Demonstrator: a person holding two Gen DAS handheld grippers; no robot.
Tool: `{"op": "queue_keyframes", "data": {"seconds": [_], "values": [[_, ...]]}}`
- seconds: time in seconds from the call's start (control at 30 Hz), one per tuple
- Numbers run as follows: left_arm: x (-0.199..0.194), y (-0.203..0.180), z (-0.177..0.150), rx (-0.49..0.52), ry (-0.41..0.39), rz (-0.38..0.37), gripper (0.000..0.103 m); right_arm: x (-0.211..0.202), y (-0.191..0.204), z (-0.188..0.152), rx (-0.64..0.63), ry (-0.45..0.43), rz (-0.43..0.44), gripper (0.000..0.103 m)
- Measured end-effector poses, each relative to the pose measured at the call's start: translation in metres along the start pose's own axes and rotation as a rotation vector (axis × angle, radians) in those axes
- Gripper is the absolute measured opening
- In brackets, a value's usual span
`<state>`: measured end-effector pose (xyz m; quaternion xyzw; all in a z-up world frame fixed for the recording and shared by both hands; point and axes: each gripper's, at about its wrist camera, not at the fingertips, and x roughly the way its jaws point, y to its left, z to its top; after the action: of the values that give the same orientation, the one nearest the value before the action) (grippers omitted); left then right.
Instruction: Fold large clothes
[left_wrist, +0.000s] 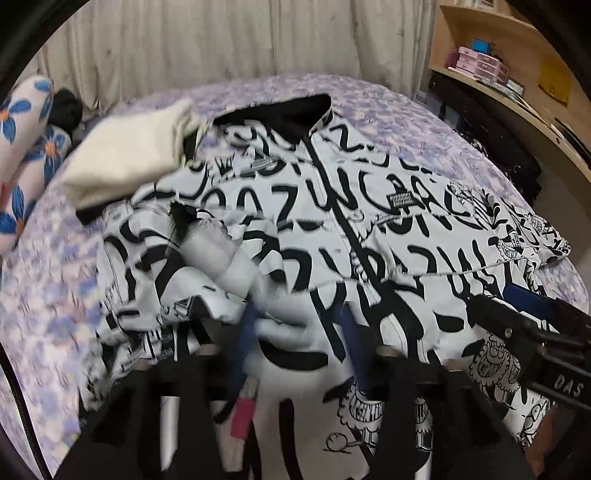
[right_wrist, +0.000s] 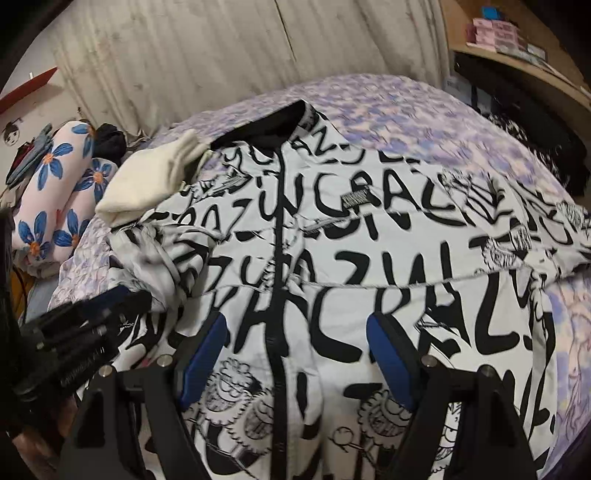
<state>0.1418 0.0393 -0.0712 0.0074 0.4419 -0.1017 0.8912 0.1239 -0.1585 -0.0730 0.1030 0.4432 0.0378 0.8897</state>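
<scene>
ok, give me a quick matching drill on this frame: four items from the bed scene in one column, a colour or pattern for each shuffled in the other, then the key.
Items:
1. jacket
2. folded garment
3. pillow
4. bedsheet

Colours:
A. pale with blue flowers
B. purple floral
C. white with black lettering
D. plain cream

Pairs: 1-C, 2-D, 3-A, 4-B

- The left gripper (left_wrist: 295, 332) points steeply downward, its blue-padded fingers (left_wrist: 245, 332) parted, with nothing pressed between them.
- The right gripper (right_wrist: 295, 354) also tilts steeply down, its blue pads (right_wrist: 205, 354) spread wide apart and gripping nothing.
</scene>
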Motion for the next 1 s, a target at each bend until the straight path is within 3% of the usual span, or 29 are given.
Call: {"op": "queue_keyframes", "data": {"seconds": [0.07, 0.1, 0.2, 0.4, 0.6, 0.7, 1.0], "values": [[-0.005, 0.006, -0.004, -0.031, -0.02, -0.017, 0.077, 0.006, -0.003, 0.0, 0.013, 0.021, 0.011, 0.079], [-0.011, 0.011, -0.007, -0.042, -0.039, -0.025, 0.078, 0.007, -0.004, 0.0, 0.018, 0.027, 0.025, 0.079], [-0.026, 0.025, -0.009, -0.068, -0.06, -0.007, 0.078, 0.014, -0.001, 0.003, 0.03, 0.041, 0.071, 0.078], [-0.058, 0.06, -0.01, -0.15, -0.101, 0.096, 0.078, 0.03, 0.014, 0.025, 0.067, 0.064, 0.198, 0.078], [-0.057, 0.097, -0.021, -0.236, -0.055, 0.203, 0.078, 0.034, 0.076, 0.039, -0.105, 0.073, 0.322, 0.078], [-0.047, 0.111, -0.028, -0.258, -0.025, 0.247, 0.078, 0.04, 0.113, 0.034, -0.224, 0.078, 0.322, 0.078], [-0.03, 0.138, -0.045, -0.321, 0.023, 0.248, 0.078, 0.1, 0.166, 0.035, -0.307, 0.179, 0.328, 0.078]]}}
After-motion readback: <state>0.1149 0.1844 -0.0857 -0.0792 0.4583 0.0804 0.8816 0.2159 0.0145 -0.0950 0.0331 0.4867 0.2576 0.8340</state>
